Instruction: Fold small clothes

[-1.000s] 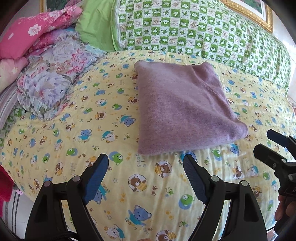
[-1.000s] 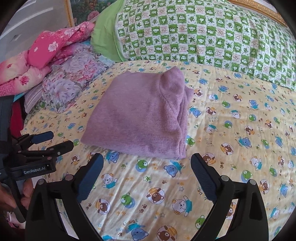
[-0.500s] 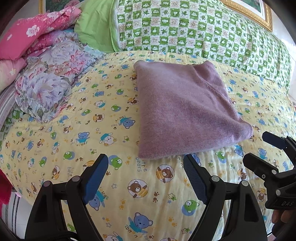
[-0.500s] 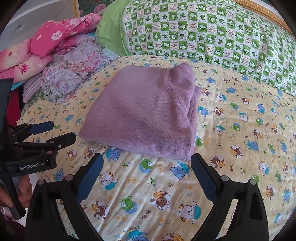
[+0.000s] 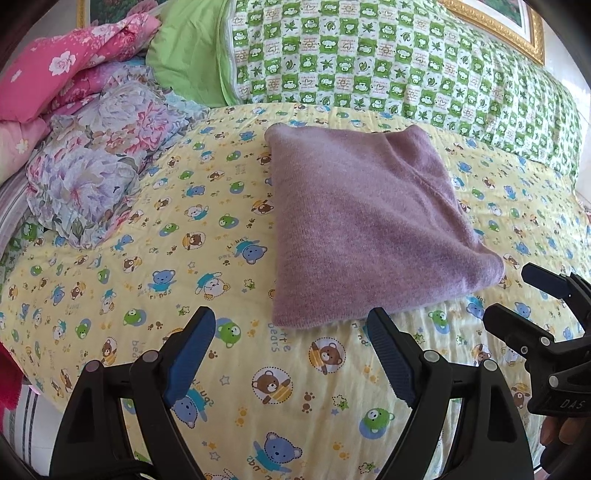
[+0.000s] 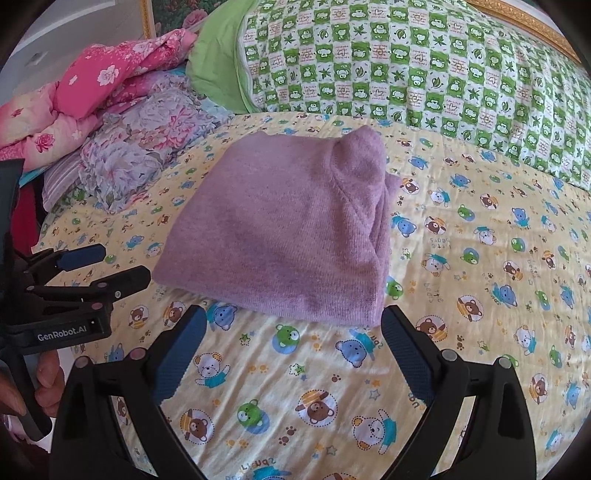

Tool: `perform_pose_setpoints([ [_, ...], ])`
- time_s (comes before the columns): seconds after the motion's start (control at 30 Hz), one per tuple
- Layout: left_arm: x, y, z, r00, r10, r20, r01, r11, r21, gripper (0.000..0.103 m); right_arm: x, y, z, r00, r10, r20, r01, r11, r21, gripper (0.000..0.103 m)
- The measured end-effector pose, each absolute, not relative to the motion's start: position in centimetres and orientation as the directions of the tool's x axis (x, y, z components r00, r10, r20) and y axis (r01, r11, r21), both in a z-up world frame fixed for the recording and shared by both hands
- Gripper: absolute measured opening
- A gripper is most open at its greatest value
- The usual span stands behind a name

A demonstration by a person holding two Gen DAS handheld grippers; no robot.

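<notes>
The purple garment (image 5: 365, 229) lies folded at the centre of the frame on the bear-print bed sheet (image 5: 147, 266). The left claw (image 5: 291, 347) hangs spread wide and empty just short of its near edge. The right claw (image 6: 293, 343) is likewise agape, gripping nothing. Floral bedding (image 6: 122, 162) is heaped at upper left; a seam, perhaps a sleeve fold, ridges the garment's right side.

Gold picture frame (image 5: 495, 33) cut off at top edge, pink quilt (image 6: 92, 92) partly out of frame
</notes>
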State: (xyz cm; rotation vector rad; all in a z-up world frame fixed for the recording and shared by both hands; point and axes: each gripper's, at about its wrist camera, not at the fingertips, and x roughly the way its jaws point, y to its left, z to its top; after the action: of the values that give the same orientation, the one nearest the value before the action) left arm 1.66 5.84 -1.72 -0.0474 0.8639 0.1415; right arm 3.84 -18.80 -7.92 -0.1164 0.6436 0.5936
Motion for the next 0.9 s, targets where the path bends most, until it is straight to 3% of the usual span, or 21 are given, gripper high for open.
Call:
perform_pose_setpoints([
  [0.9, 1.85, 5.09, -1.74, 0.626, 0.102, -0.773, -0.153, 0.988, 0.007, 0.085, 4.01, -18.88, -7.64, 0.654, 0.471, -0.592, -0.528, 0.845, 0.089, 0.096],
])
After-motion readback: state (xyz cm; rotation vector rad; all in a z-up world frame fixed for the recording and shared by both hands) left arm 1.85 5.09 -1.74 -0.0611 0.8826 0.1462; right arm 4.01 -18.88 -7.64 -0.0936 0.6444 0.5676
